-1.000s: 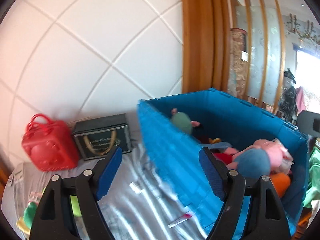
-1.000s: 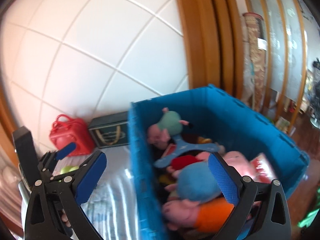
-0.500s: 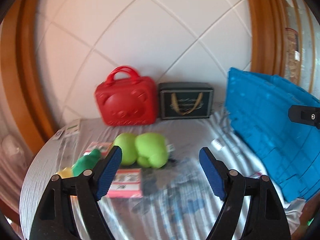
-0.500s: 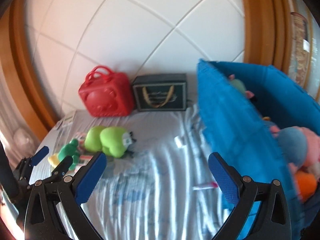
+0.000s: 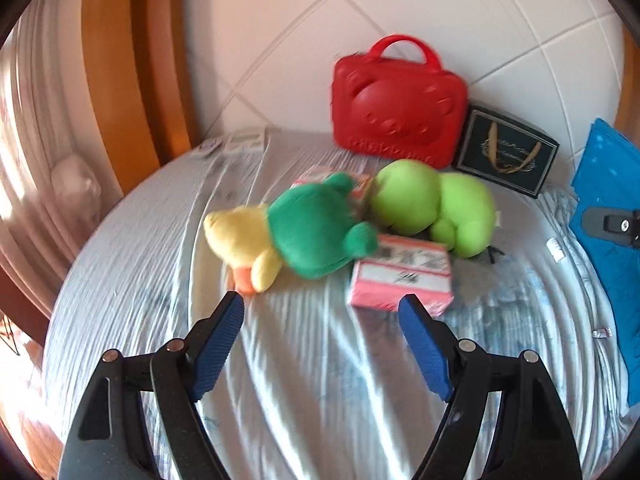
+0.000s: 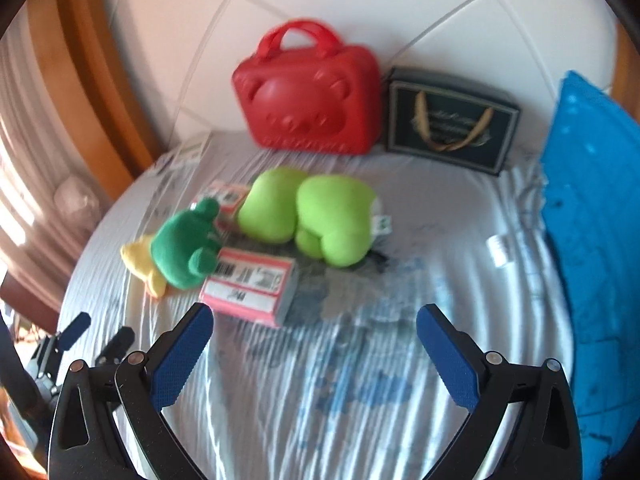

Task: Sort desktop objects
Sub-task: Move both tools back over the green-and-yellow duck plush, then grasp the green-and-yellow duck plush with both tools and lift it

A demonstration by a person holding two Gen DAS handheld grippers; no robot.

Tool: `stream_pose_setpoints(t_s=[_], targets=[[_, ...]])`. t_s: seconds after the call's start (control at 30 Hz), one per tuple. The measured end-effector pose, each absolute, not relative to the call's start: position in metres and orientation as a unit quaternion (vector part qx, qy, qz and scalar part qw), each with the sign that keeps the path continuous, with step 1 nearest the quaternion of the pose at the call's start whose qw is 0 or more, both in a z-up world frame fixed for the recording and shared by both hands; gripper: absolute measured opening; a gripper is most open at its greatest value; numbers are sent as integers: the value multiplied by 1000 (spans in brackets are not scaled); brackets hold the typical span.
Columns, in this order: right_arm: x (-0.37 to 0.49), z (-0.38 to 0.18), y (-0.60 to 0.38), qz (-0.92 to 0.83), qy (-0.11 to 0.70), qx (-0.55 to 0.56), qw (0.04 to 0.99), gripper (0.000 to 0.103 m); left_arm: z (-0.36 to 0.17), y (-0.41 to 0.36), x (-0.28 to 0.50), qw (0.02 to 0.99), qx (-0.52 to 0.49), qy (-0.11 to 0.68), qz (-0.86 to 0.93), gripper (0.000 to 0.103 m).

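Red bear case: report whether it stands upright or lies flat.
Upright. The red bear case stands on its bottom edge against the white wall, handle on top, bear face toward the cameras.

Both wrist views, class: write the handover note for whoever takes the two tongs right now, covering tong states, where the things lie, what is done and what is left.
Left tongs: open, empty, above the cloth short of the toys.
Right tongs: open, empty, likewise.
On the cloth-covered table: dark green and yellow plush and light green plush side by side; one pink box in front of them, a second pink box behind.
Against the wall: red case, black gift box.
Blue crate stands at the right.
Done: cannot tell from these views.
Left: both plush toys and both pink boxes remain unsorted.
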State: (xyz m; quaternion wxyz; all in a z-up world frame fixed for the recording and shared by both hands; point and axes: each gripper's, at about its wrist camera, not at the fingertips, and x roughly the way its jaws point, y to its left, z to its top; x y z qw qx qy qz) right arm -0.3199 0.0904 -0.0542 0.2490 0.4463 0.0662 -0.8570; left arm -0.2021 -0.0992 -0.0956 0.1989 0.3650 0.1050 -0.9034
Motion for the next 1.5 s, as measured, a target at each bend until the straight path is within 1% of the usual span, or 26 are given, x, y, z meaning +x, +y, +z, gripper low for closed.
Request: stream_pose_setpoints(t_s=[0.13, 0.2, 0.3, 0.4, 0.57, 0.67, 0.7, 0.77, 0.8, 0.93, 1.1, 1.23, 1.3, 1.4, 1.5], targets=[[-316, -83, 42, -841, 100, 466, 256, 103, -118, -150, -197, 205, 364, 116, -901, 79], [-313, -94, 12, -840, 120, 462, 256, 103, -128, -183, -204, 189, 368, 125, -902, 79], [-314, -110, -29, -838, 118, 466, 258, 103, -139, -214, -219, 168, 378, 99, -905, 79], [-320, -125, -68, -831, 116, 473, 268, 103, -152, -234, -236, 154, 389, 73, -905, 79], [-335, -152, -120, -816, 148, 490, 268, 103, -179, -251, -265, 116, 416, 80, -899, 79], [-348, -170, -147, -798, 163, 508, 279, 103, -189, -256, -274, 92, 407, 93, -904, 80], [-351, -175, -154, -797, 174, 509, 276, 103, -190, -258, -276, 85, 404, 100, -905, 82], [-357, -182, -164, -799, 202, 502, 261, 103, -192, -264, -281, 80, 407, 109, -903, 90], [-359, -184, -167, -800, 206, 501, 259, 103, -194, -266, -283, 75, 409, 111, -903, 91], [-368, -188, -168, -794, 205, 506, 267, 103, -194, -267, -286, 61, 417, 114, -900, 93], [-370, -194, -169, -789, 204, 508, 279, 103, -196, -256, -291, 62, 435, 64, -896, 93], [-362, -200, -176, -783, 237, 505, 274, 102, -200, -254, -306, 63, 455, 69, -885, 96], [-365, -200, -173, -785, 224, 507, 277, 102, -199, -256, -310, 60, 462, 70, -882, 100], [-373, -200, -166, -789, 197, 511, 280, 103, -198, -260, -313, 50, 467, 79, -879, 100], [-379, -203, -167, -787, 184, 517, 282, 103, -200, -260, -317, 49, 466, 71, -881, 101]])
